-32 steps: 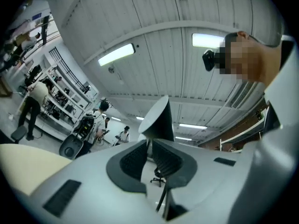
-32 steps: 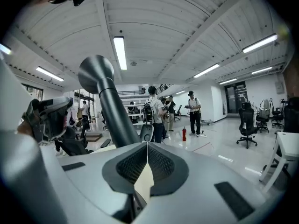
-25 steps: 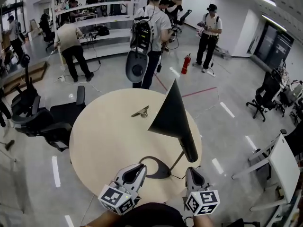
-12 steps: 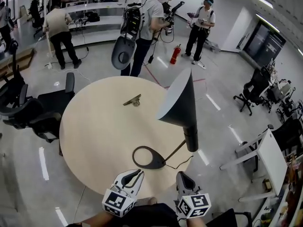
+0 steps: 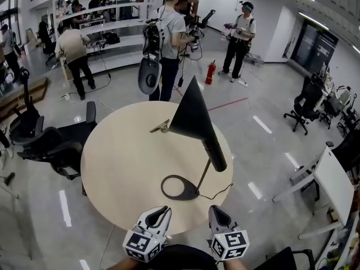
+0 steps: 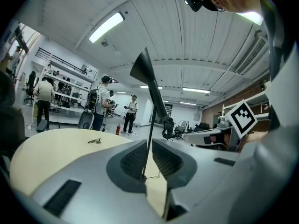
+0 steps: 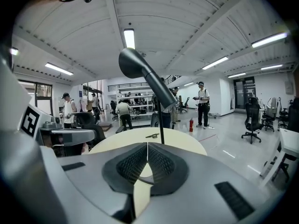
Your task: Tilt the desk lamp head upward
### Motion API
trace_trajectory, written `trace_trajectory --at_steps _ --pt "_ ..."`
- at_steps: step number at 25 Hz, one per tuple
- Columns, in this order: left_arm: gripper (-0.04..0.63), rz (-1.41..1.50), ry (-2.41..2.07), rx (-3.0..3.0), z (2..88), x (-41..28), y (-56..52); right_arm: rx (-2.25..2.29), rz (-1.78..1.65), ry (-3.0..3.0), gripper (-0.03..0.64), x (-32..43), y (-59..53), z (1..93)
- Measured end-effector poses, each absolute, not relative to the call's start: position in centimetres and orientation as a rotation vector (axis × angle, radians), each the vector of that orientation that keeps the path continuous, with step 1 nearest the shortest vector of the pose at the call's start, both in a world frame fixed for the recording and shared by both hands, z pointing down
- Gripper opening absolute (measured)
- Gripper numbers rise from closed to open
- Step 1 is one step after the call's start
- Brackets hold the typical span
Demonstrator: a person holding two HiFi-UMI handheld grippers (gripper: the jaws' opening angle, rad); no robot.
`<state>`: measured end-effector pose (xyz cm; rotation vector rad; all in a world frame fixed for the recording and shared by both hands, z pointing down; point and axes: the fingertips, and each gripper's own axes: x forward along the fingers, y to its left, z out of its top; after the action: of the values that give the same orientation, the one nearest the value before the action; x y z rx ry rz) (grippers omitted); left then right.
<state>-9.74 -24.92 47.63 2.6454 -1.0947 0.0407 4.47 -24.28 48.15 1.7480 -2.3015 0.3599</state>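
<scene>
- A black desk lamp (image 5: 194,129) is seen standing on a round, pale tabletop (image 5: 118,167), towards its right side.
- Its ring-shaped base (image 5: 179,188) is set near the tabletop's close edge, and a thin stem (image 5: 203,176) is carried up from it to the head.
- The cone-shaped head (image 5: 190,114) is widened away from the person, while its narrow tube end is turned towards the tongs.
- A small metal clip (image 5: 162,127) is laid on the tabletop beyond the lamp.
- The left tongs (image 5: 165,210) (image 6: 148,146) are held just off the close edge with a narrow gap between the jaws; nothing is gripped.
- The right tongs (image 5: 214,208) (image 7: 147,148) are held beside them, jaw tips pressed together and empty.
- Both tongs are kept apart from the lamp.
</scene>
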Motion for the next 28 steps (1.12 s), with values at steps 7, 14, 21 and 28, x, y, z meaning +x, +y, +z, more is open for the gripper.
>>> trace_trajectory --at_steps 7,14,21,28 --pt "0.083 0.031 -1.141 2.672 46.0 -4.5 -17.0 1.702 0.364 -2.349 0.017 9.0 -16.1 48.5" --pt "0.083 0.076 -1.211 2.611 48.8 1.4 -4.1 1.569 0.368 -2.434 0.017 12.9 -4.9 51.1" --pt "0.083 0.150 -1.351 2.500 50.9 1.7 7.7 1.447 0.394 -2.506 0.017 13.9 5.0 52.5" --pt "0.083 0.161 -1.379 2.527 49.1 1.7 15.1 1.443 0.357 -2.538 0.017 13.6 11.5 50.6"
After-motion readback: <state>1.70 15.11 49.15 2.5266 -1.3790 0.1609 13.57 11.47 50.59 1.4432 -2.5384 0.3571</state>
